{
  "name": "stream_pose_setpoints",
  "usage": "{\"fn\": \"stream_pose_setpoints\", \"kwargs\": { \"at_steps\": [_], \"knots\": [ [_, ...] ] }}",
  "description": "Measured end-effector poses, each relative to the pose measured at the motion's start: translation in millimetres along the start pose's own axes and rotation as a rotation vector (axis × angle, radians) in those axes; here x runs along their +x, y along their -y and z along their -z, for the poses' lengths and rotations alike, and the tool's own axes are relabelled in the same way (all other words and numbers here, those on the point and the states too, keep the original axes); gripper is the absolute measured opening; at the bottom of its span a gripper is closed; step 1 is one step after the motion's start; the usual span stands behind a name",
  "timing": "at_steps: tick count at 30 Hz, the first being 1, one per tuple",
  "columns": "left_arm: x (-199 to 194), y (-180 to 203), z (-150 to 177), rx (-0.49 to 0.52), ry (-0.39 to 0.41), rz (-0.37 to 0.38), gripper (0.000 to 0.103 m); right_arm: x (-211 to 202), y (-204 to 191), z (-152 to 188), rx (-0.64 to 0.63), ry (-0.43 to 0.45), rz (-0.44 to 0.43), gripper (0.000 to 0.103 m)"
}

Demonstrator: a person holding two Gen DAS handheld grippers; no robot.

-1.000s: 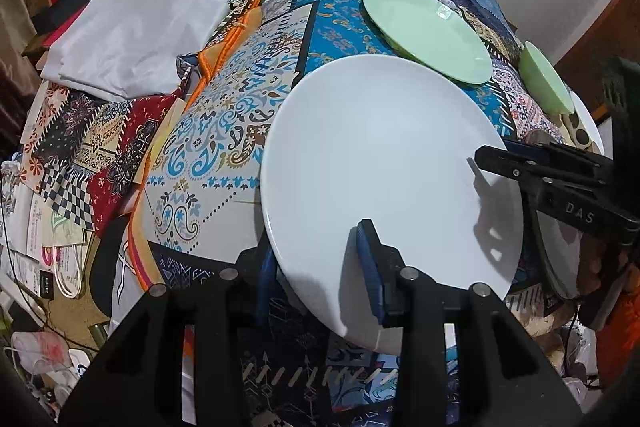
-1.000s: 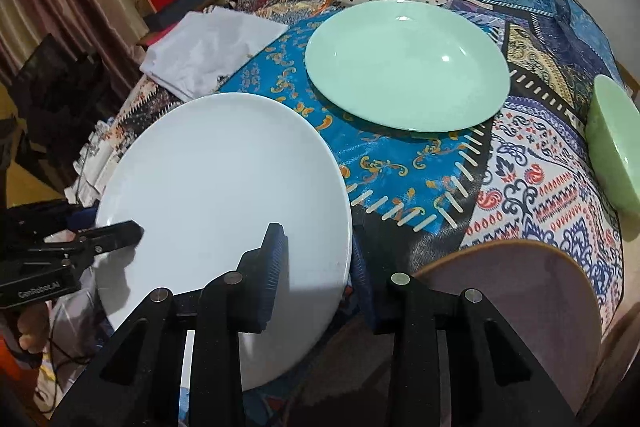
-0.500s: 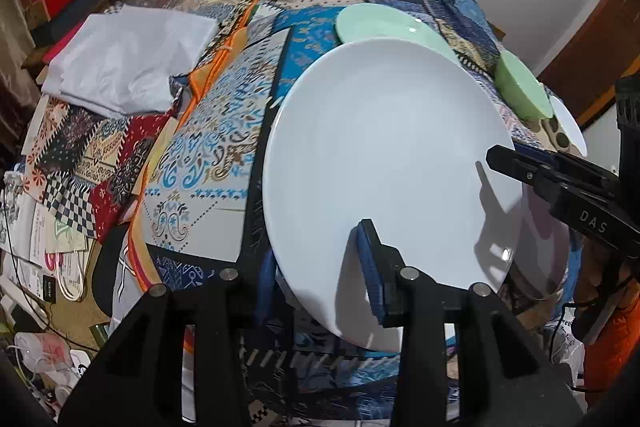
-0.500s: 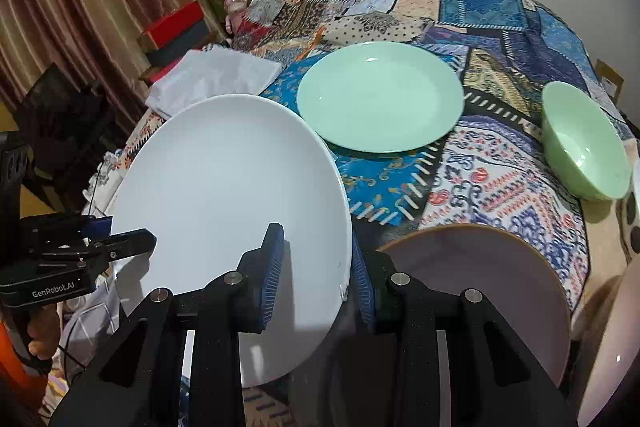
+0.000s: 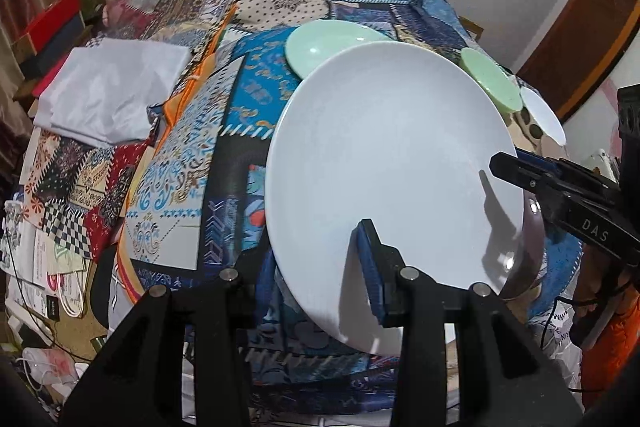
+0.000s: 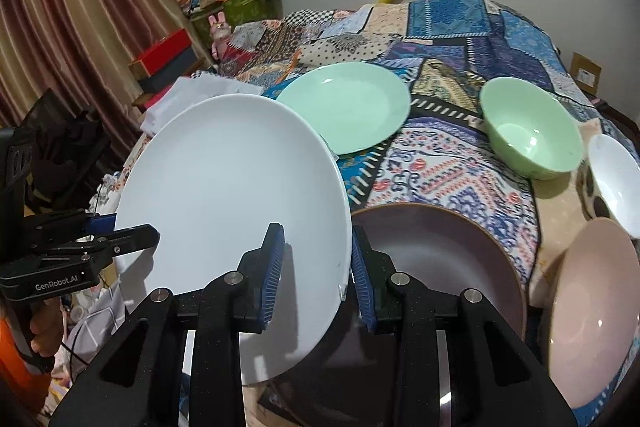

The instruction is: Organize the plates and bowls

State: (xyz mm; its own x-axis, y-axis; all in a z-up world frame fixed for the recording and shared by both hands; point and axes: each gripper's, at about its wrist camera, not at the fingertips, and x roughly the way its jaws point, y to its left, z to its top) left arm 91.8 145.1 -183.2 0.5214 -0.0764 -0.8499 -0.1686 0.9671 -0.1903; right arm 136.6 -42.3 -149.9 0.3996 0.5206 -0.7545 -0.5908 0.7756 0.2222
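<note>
both grippers are clamped on one big white plate (image 6: 232, 195), carried tilted above the patchwork cloth (image 6: 452, 163). the right gripper (image 6: 316, 263) has its blue-padded fingers (image 6: 273, 267) narrowed onto the plate's near right rim, one pad on top of the plate, the other beneath it. the left gripper (image 5: 316, 267) does the same on the opposite edge, one blue pad on the upper face, its partner tucked under the rim. writing to read: in the right wrist view the left gripper's black body says "genrobot.ai" in white; in the left wrist view the right gripper's black finger reads "das". under the raised plate's right edge sits a dark plum plate (image 6: 440, 259) with a brown rim, resting on the cloth. beyond, a mint green plate (image 6: 348, 107) lies flat on the cloth, a mint green bowl (image 6: 528, 135) to its right, then a small white bowl (image 6: 618, 179) and a pink bowl (image 6: 592, 311) at the right edge. a folded white cloth (image 5: 108, 95) lies far left, a pink rabbit toy (image 6: 219, 27) near the wall.
</note>
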Motion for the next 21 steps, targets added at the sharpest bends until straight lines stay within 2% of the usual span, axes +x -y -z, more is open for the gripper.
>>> {"fn": "stream_pose_setpoints", "kwargs": {
  "at_steps": [21],
  "knots": [
    [-2.9,70.5,-6.6,0.138,0.005,0.035,0.039,-44.3,46.7,31.1,0.109,0.051,0.049,0.030]
  ]
}}
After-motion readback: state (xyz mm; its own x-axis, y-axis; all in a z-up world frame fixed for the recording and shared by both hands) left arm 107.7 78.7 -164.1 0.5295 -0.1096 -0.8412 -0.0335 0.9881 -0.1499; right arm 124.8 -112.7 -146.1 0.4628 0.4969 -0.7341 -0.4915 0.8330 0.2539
